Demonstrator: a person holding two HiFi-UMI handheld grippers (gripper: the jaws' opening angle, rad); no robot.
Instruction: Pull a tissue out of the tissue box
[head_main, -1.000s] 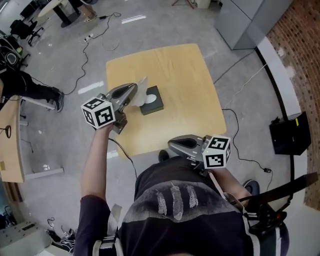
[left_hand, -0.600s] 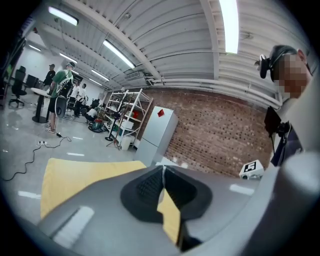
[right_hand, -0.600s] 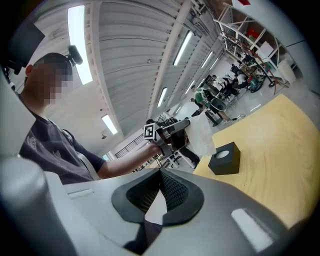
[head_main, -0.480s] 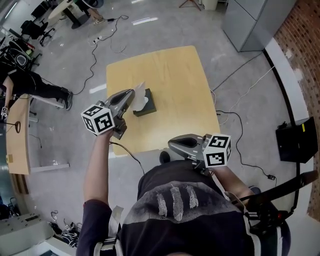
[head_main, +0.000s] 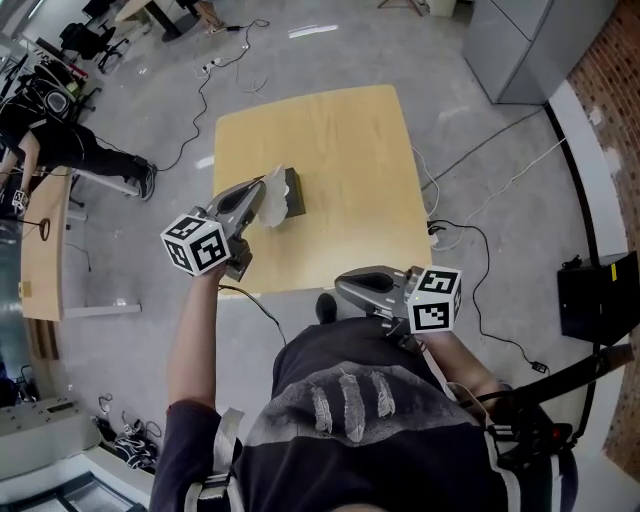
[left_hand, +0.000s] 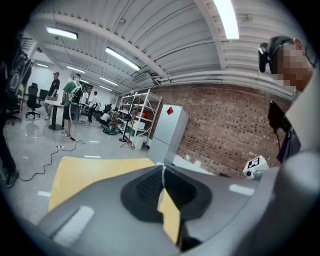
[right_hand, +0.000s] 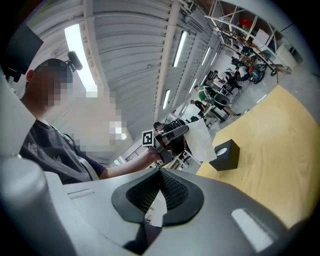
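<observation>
A dark tissue box (head_main: 293, 192) stands on the wooden table (head_main: 345, 150), left of its middle. My left gripper (head_main: 265, 186) hovers at the box's left side, shut on a white tissue (head_main: 273, 192). From the right gripper view the tissue (right_hand: 202, 139) hangs from the left gripper (right_hand: 176, 132), its lower corner close to the box (right_hand: 225, 154); whether they touch I cannot tell. My right gripper (head_main: 340, 286) is shut and empty, just off the table's near edge. In the left gripper view only a thin white edge shows between the closed jaws (left_hand: 163, 170).
Cables (head_main: 470, 235) trail over the grey floor around the table. A grey cabinet (head_main: 530, 40) stands at the back right, and a black case (head_main: 598, 298) sits on the floor at right. Another person (head_main: 60, 150) is by a desk at far left.
The table and box have shifted left in the head view and the box now sits closer to the left gripper's tips. The left gripper still holds the tissue. The right gripper stays shut.
</observation>
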